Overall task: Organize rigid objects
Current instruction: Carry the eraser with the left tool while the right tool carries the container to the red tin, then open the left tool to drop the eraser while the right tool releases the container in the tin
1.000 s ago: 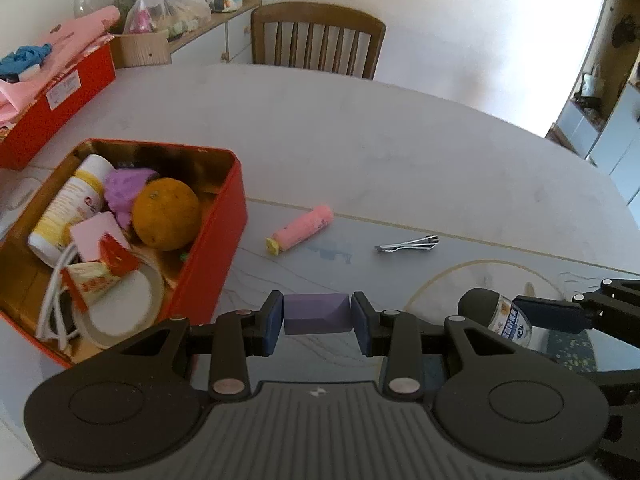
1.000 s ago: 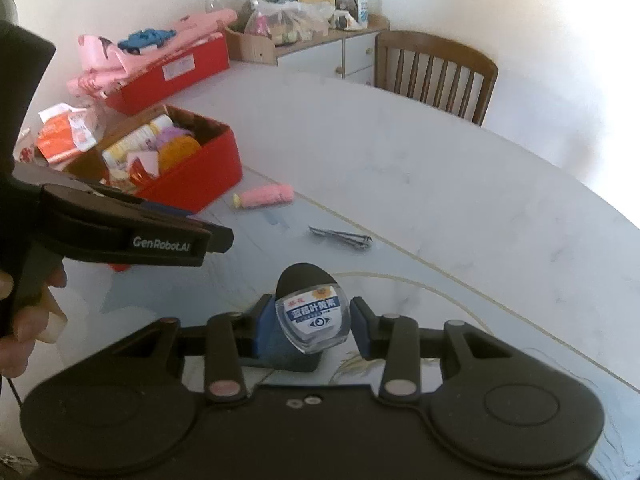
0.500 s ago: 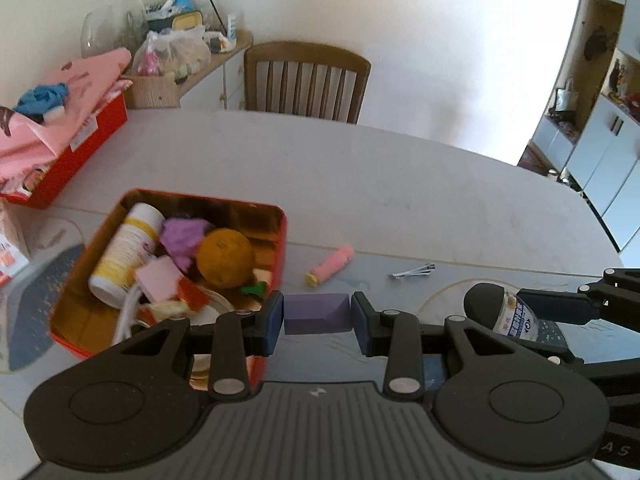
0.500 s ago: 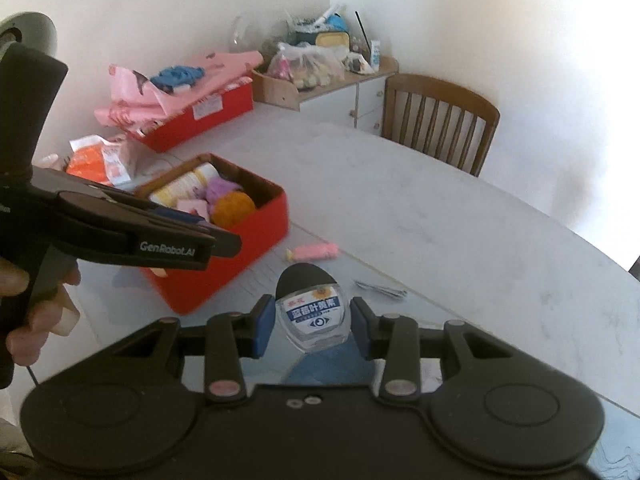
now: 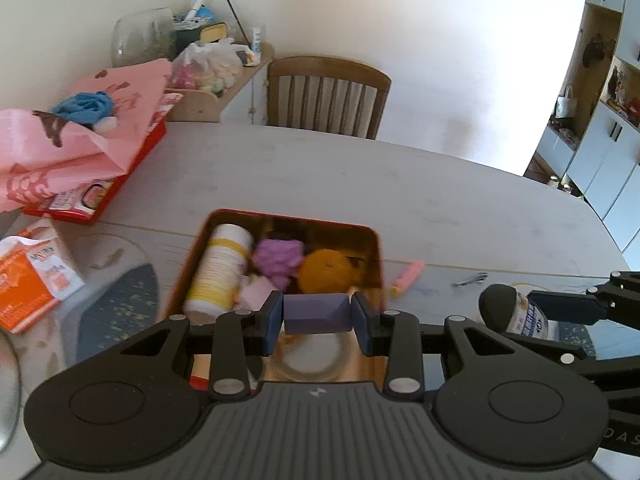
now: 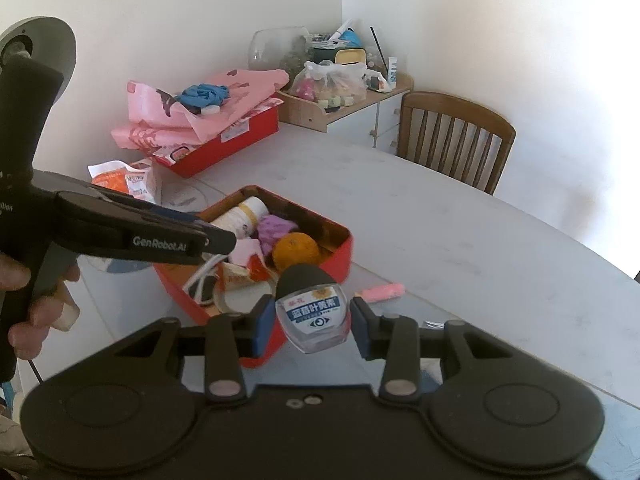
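Observation:
My left gripper [image 5: 318, 322] is shut on a purple block [image 5: 318, 314] and holds it above the near end of the red tin [image 5: 378, 240]. The tin holds a white bottle [image 5: 220, 268], a purple lump [image 5: 276, 258], an orange [image 5: 326, 272] and a tape roll [image 5: 316, 356]. My right gripper [image 6: 313, 326] is shut on a small clear bottle with a black cap [image 6: 314, 312], held above the table just right of the red tin [image 6: 340, 256]. The bottle also shows in the left wrist view [image 5: 516, 312].
A pink tube [image 5: 408, 278] and a metal nail clipper [image 5: 470, 279] lie on the table right of the tin. A second red box with pink bags [image 5: 80, 152] and an orange packet [image 5: 28, 280] sit at the left. A wooden chair [image 5: 326, 96] stands behind the table.
Both grippers have risen and moved left with their loads. The purple block now hangs over the red tin, and the bottle has come up beside the tin.

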